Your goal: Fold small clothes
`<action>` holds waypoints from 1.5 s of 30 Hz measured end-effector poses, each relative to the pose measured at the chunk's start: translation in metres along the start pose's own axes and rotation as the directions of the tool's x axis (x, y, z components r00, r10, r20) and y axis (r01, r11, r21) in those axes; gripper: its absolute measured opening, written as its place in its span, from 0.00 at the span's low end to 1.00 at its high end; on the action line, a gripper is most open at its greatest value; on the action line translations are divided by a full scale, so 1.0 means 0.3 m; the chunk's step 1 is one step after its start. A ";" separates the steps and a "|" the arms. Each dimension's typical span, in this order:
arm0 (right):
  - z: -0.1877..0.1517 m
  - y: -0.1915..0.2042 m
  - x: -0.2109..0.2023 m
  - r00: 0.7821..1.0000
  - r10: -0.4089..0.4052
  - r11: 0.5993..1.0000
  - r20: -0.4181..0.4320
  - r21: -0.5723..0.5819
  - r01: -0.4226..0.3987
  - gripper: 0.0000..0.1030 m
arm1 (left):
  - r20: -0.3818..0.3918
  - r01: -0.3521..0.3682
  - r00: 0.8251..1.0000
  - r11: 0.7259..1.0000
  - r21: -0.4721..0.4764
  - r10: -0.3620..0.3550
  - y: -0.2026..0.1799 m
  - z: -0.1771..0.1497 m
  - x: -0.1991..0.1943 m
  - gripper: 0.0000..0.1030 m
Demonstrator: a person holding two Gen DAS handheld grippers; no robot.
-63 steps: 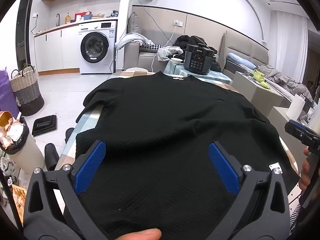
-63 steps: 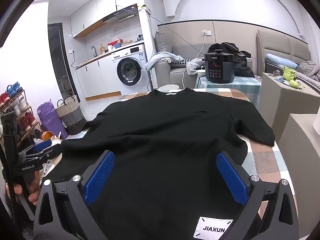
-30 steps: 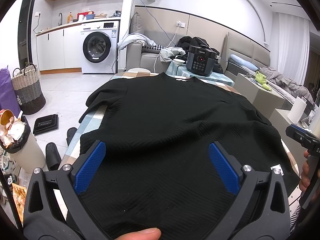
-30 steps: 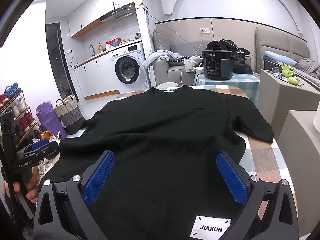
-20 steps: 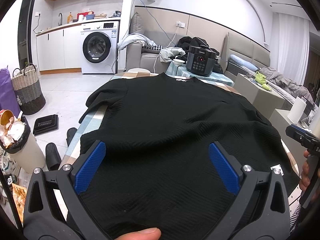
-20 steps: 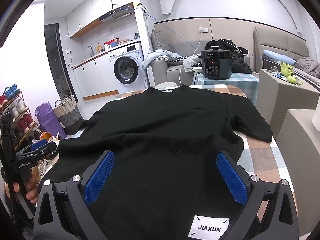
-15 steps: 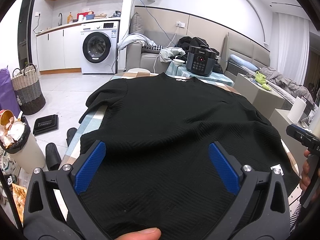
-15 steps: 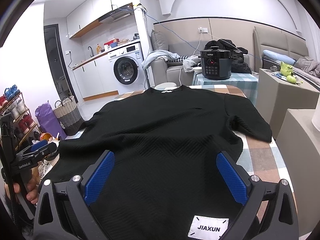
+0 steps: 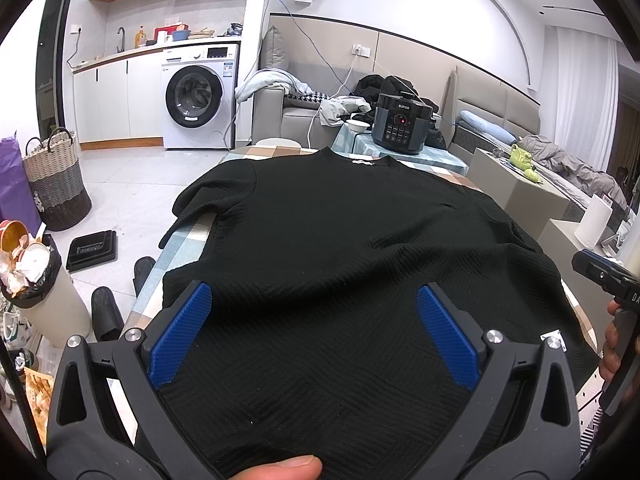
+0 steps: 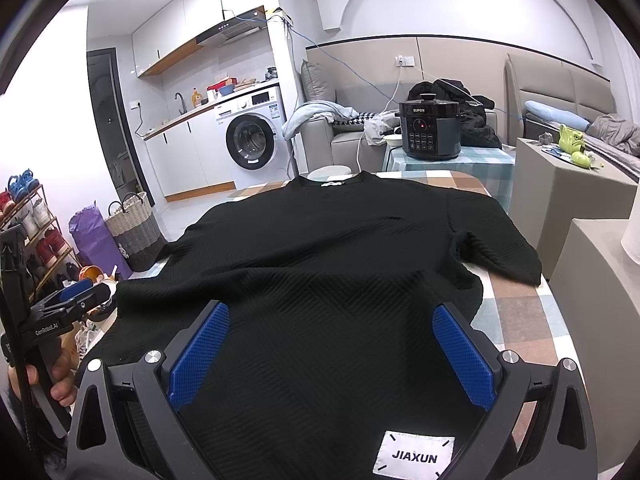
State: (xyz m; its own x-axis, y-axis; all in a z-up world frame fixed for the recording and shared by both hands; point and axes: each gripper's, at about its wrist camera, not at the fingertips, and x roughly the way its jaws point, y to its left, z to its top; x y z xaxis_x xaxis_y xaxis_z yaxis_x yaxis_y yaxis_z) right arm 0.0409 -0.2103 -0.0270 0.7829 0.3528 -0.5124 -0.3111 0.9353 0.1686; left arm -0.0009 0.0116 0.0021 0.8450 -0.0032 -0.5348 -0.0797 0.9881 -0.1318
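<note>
your black sweater [image 9: 340, 240] lies spread flat over the checked table [image 10: 516, 304], neckline at the far edge, hem at the near edge, its left sleeve [image 9: 200, 204] draping off the left edge and its right sleeve [image 10: 496, 248] lying at the right edge. your left gripper [image 9: 314, 332] hovers over the near left part of the hem with its blue pads [image 9: 180, 336] spread wide and grasping nothing. your right gripper [image 10: 330, 354] is likewise released over the near right part, just beyond the white jiaxun label [image 10: 414, 456].
</note>
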 end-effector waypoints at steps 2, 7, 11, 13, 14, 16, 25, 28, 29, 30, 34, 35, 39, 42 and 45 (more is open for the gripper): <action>0.001 0.002 -0.001 1.000 0.001 1.000 0.001 0.001 -0.001 1.00 | 0.000 -0.001 1.000 1.000 0.000 0.001 0.000 0.000 0.000 0.99; 0.003 -0.001 -0.001 1.000 0.000 1.000 0.001 0.002 0.000 1.00 | 0.001 -0.001 1.000 1.000 0.000 0.001 0.001 0.000 -0.001 0.99; 0.004 -0.002 -0.001 1.000 -0.002 1.000 0.000 0.001 0.002 1.00 | 0.001 0.000 1.000 1.000 0.000 0.000 0.001 0.000 -0.001 0.99; 0.004 -0.002 0.000 1.000 -0.001 1.000 0.000 0.002 0.001 1.00 | 0.001 0.000 1.000 1.000 0.000 0.000 0.004 0.001 -0.001 0.99; 0.003 -0.001 -0.001 1.000 -0.002 1.000 0.000 0.001 0.002 1.00 | 0.001 0.000 1.000 1.000 0.000 0.000 0.000 -0.001 -0.001 0.99; 0.003 -0.001 0.000 1.000 -0.002 1.000 -0.001 0.000 0.002 1.00 | 0.002 0.000 1.000 1.000 0.000 0.000 0.001 -0.001 -0.002 0.99; 0.007 -0.004 -0.004 1.000 -0.003 1.000 0.003 0.003 0.003 1.00 | 0.002 0.001 1.000 1.000 -0.001 -0.001 0.001 -0.002 -0.002 0.99; 0.006 -0.005 -0.003 1.000 -0.003 1.000 0.003 0.003 0.003 1.00 | 0.003 -0.001 1.000 1.000 0.000 0.001 0.000 -0.002 -0.002 0.99; 0.007 -0.005 -0.003 1.000 -0.003 1.000 0.003 0.004 0.003 1.00 | 0.002 0.001 1.000 1.000 -0.001 -0.001 0.000 -0.002 -0.002 0.99; 0.006 -0.004 -0.004 1.000 -0.005 1.000 0.002 0.002 0.005 1.00 | 0.002 0.001 1.000 1.000 -0.001 -0.001 0.000 -0.002 -0.002 0.99; 0.006 -0.007 -0.013 1.000 -0.004 1.000 0.002 0.000 0.004 1.00 | 0.002 0.001 1.000 1.000 0.000 -0.001 0.000 -0.002 -0.002 0.99; 0.007 -0.006 -0.012 1.000 -0.004 1.000 0.003 -0.001 0.004 1.00 | 0.002 -0.001 1.000 1.000 -0.001 0.001 -0.001 -0.003 -0.002 0.99; 0.009 -0.009 -0.016 1.000 -0.006 1.000 0.006 0.001 0.006 1.00 | 0.003 -0.001 1.000 1.000 0.000 0.001 0.000 -0.002 -0.002 0.99; 0.009 -0.011 -0.016 1.000 -0.007 1.000 0.006 0.006 0.007 1.00 | 0.003 0.000 1.000 1.000 0.000 0.000 0.002 -0.001 -0.002 0.99; 0.010 -0.010 -0.015 1.000 -0.006 1.000 0.006 0.005 0.006 1.00 | 0.003 0.000 1.000 1.000 -0.001 0.000 -0.001 -0.002 -0.002 0.99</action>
State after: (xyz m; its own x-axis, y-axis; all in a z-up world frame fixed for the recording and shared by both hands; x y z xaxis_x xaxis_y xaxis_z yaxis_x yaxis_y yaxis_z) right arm 0.0399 -0.2146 -0.0228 0.7882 0.3471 -0.5082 -0.3037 0.9376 0.1695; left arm -0.0018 0.0112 0.0019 0.8463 -0.0024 -0.5328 -0.0805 0.9879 -0.1323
